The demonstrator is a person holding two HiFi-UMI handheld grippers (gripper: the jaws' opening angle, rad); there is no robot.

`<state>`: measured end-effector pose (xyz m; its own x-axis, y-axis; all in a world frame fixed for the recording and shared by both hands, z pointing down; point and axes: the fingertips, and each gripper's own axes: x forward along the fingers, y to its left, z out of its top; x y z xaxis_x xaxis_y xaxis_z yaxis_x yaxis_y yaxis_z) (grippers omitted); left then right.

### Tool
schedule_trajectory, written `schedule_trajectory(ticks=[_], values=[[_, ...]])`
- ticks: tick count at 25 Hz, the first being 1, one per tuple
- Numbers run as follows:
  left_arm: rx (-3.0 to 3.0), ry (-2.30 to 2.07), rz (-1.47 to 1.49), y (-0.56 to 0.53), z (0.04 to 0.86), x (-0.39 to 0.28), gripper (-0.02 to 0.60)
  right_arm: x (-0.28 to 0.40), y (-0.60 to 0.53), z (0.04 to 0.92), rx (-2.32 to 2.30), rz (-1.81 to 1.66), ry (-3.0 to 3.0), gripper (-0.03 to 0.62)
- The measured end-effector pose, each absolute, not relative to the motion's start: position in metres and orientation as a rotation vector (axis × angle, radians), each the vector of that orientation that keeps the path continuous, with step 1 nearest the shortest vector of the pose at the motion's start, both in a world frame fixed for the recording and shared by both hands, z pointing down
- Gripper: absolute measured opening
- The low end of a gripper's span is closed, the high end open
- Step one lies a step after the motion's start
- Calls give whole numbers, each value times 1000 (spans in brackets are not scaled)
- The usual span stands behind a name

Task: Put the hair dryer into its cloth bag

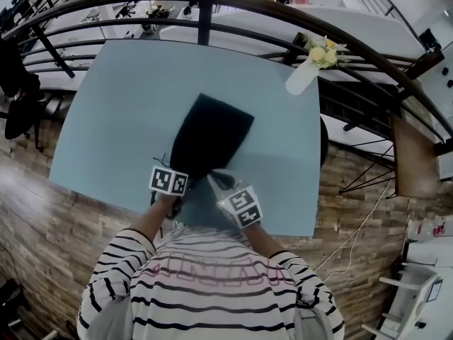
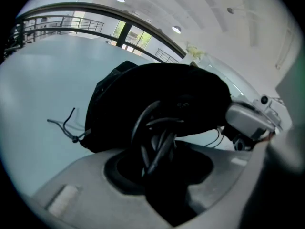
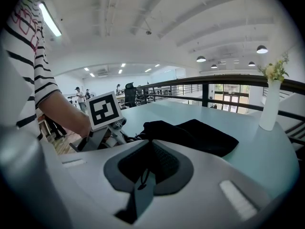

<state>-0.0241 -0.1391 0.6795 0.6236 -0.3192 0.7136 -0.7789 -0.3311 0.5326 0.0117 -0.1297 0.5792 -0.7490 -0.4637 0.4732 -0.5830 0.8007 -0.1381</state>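
Note:
A black cloth bag (image 1: 211,137) lies on the light blue table (image 1: 106,119), its mouth toward me. My left gripper (image 1: 182,171) is at the mouth's left side. In the left gripper view it (image 2: 159,151) is shut on the black hair dryer (image 2: 157,142) at an end wrapped in cable loops; the rest is lost in the bulging bag (image 2: 157,89). The right gripper (image 1: 210,176) is shut on the bag's near rim (image 3: 148,128), lifting it, and a thin string (image 3: 144,178) hangs between its jaws (image 3: 147,149). A drawstring (image 2: 66,128) trails left on the table.
A white vase with yellow flowers (image 1: 308,69) stands at the table's far right corner. A dark curved railing (image 1: 205,13) runs behind the table. My striped sleeves (image 1: 212,282) are at the near edge, over a wooden floor.

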Motion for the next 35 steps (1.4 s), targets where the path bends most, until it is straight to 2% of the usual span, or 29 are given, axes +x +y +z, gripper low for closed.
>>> schedule_trajectory(ticks=[35], values=[[1939,-973,627,-256,683,54,172,56,-160,601,726,576,-2574,12]])
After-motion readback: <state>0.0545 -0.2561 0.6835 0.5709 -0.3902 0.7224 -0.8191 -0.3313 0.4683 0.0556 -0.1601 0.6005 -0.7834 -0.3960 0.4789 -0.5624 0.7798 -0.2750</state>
